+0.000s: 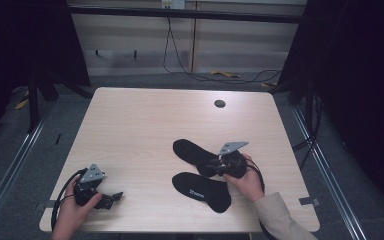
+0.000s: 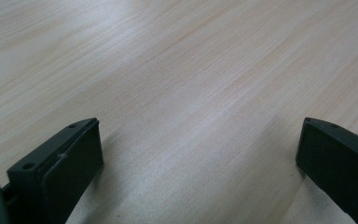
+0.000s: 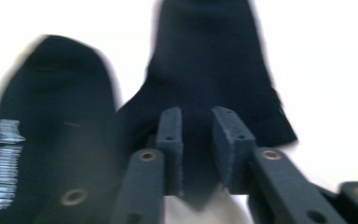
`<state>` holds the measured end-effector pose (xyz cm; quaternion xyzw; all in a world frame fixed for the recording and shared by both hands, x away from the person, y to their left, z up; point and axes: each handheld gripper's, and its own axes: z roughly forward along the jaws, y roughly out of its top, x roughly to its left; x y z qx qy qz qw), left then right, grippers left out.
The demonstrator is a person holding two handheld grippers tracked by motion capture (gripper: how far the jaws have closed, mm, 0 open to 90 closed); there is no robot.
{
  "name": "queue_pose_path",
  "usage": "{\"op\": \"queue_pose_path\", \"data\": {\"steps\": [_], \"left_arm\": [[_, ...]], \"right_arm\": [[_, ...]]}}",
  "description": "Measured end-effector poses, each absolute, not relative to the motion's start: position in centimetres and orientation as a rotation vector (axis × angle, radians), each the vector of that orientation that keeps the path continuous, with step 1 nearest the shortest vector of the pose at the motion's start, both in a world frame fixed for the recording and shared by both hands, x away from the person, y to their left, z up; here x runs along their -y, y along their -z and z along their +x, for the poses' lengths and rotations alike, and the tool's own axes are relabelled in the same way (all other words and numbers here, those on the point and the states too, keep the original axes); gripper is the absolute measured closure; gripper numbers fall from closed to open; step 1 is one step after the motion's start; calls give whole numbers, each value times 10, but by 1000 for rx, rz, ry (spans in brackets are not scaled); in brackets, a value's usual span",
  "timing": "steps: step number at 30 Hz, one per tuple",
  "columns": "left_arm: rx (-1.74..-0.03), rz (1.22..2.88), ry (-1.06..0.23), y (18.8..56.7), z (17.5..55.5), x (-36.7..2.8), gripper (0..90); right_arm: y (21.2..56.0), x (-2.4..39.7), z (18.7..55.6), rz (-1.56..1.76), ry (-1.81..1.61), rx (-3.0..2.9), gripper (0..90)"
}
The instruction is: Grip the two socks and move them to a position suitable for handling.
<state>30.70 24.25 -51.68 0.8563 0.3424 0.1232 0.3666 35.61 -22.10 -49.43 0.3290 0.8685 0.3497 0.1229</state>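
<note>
Two black socks lie on the wooden table (image 1: pixel 145 120). The far sock (image 1: pixel 192 151) (image 3: pixel 209 60) runs up and to the left. The near sock (image 1: pixel 200 189) (image 3: pixel 51 116) carries white lettering. My right gripper (image 1: pixel 214 165) (image 3: pixel 196 126) is at the far sock's cuff end. Its jaws stand narrowly apart with black fabric between them, and the pads do not visibly press it. That view is blurred. Near the front left corner my left gripper (image 1: pixel 114 197) (image 2: pixel 200 140) is low over bare wood, wide open and holding nothing.
A round cable hole (image 1: pixel 220 103) sits at the back right of the table. Bare wood stretches between the two grippers. Cables (image 1: pixel 215 75) trail on the floor behind, and dark frame legs (image 1: pixel 35 95) stand at the sides.
</note>
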Motion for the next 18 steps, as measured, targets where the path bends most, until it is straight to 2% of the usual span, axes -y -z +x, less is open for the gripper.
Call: {"op": "queue_pose_path", "data": {"steps": [5,10,16,17,18], "left_arm": [[-880,2200,-317,517,307,-242,0],[-880,2201,-316,517,307,-242,0],[-878,2200,-316,517,307,-242,0],[-878,2200,-316,517,308,-242,0],[-879,2200,-315,517,308,-242,0]], "right_arm": [[496,242,360,993,-1005,-2453,616],[495,263,353,1061,-1030,-2376,471],[492,269,342,1060,-1030,-2329,450],[490,268,341,1067,-1033,-2313,454],[486,266,340,1079,-1071,-2275,498]]}}
